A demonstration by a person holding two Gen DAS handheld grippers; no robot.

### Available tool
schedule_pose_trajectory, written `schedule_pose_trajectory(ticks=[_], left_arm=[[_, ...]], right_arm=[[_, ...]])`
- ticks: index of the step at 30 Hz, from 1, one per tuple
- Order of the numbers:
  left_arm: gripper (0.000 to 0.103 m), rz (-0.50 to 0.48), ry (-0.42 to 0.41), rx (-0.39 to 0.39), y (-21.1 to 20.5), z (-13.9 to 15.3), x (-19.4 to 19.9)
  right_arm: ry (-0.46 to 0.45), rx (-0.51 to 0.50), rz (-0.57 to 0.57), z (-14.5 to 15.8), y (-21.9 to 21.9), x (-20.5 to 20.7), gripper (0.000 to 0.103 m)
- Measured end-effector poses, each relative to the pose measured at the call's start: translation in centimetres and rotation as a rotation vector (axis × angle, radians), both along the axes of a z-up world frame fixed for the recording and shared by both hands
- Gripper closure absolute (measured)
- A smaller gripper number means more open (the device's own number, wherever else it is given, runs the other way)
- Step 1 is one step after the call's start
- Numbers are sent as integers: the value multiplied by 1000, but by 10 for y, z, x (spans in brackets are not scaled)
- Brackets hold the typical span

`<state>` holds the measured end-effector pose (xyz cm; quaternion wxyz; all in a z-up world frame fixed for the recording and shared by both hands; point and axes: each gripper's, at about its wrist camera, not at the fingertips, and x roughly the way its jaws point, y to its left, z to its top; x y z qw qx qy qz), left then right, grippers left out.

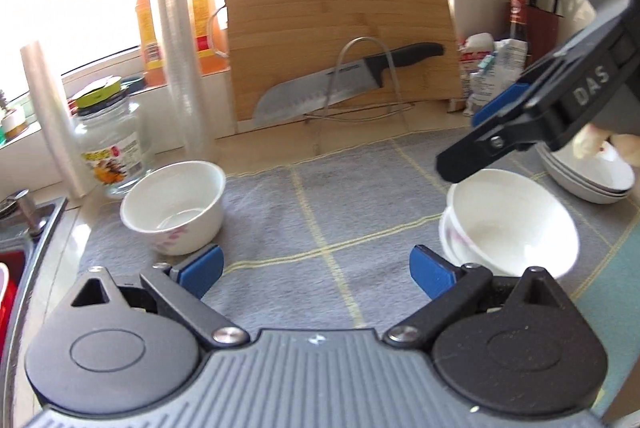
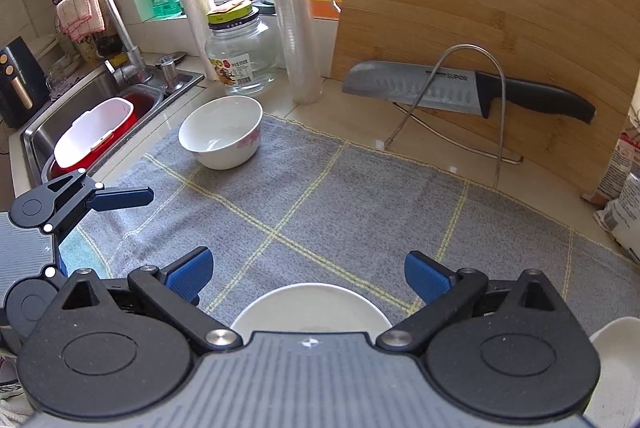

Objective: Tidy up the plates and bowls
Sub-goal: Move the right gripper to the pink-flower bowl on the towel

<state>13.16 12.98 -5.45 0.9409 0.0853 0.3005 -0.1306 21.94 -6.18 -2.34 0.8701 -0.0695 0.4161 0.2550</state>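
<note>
beside sink [image 2: 60,116], only rightward: faucet [image 2: 116,24]

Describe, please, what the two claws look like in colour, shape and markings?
Both match: the left claw and right claw have black linkage arms, blue ribbed pads, round black discs, silver pivot screws and a grey ridged body. Seen from the left, the right claw bears raised "DAS" lettering.

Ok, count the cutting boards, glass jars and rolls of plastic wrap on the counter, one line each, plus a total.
Cutting board: 1
Glass jar: 1
Rolls of plastic wrap: 2
Total: 4
</note>
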Motion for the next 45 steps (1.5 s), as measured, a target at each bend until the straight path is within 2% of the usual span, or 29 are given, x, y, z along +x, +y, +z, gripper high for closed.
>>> schedule_pose_trajectory(ticks=[6,11,17,29,45], left_arm=[[2,139,49,59,35,-24,22],[2,170,64,34,55,-37,37],[2,158,61,20,65,-47,50],[2,117,12,-5,74,-49,77],[2,137,-23,-23,82,-50,103]], right_arm=[[-13,-4,38,3,28,9,0],[-14,-2,50,3,46,17,0],[11,10,42,-10,65,31,0],[51,14,79,-22,107,66,0],[76,5,152,-35,156,128,0]])
